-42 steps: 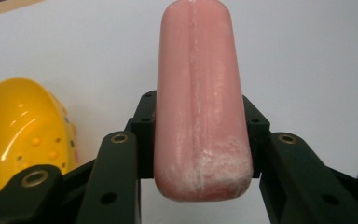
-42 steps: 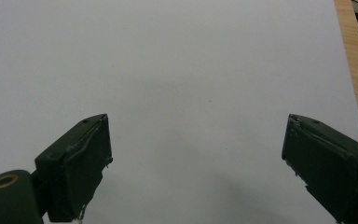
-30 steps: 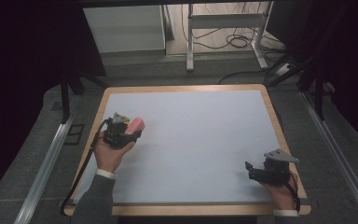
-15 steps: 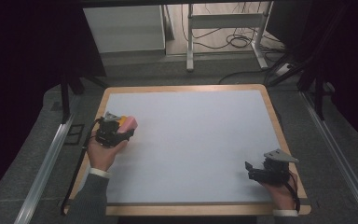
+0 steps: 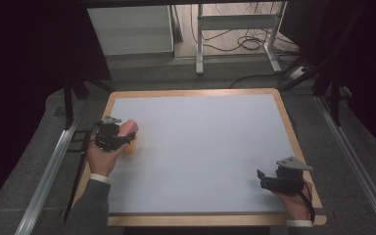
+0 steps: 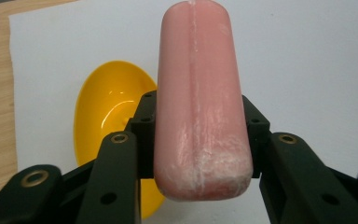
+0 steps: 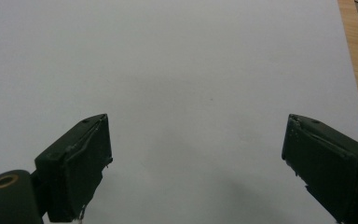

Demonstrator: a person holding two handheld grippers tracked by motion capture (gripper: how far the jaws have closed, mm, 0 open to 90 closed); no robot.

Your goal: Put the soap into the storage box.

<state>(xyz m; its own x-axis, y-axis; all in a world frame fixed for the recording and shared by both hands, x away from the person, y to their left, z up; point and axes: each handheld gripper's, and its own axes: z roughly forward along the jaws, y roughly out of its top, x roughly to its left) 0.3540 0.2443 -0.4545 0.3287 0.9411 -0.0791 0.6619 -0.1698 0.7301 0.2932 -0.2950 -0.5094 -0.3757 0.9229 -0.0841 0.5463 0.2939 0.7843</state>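
So the main thing here is a pink sausage-shaped piece [image 6: 200, 98], smooth and rounded at both ends, with a seam running down its length and some whitish scuffing near the closer end. It's pinched between the two black jaws of the left tool [image 6: 198, 140], one jaw on each side about midway along it, so that tool is closed tight on the pink piece. In the high view you can see the pink piece [image 5: 129, 128] sticking out of the left tool [image 5: 111, 136] toward the middle of the table, up off the surface near the left edge.

Right under it there's a yellow bowl-like dish [image 6: 107, 126], shiny inside, sitting on the white sheet. From above only a sliver of the yellow dish [image 5: 131, 148] peeks out beside the left hand [image 5: 100, 159]. Can't tell if the pink piece actually touches the dish, looks like it's just over it.

Over at the near right corner, the right hand [image 5: 293, 200] holds the right tool [image 5: 264, 180], with the grey plate on top, pointing left. In its own view the right tool [image 7: 196, 168] has its jaws spread wide apart with nothing between them, just bare white sheet.

The table [image 5: 196, 92] is a wood-rimmed board covered by the white sheet [image 5: 210, 147].
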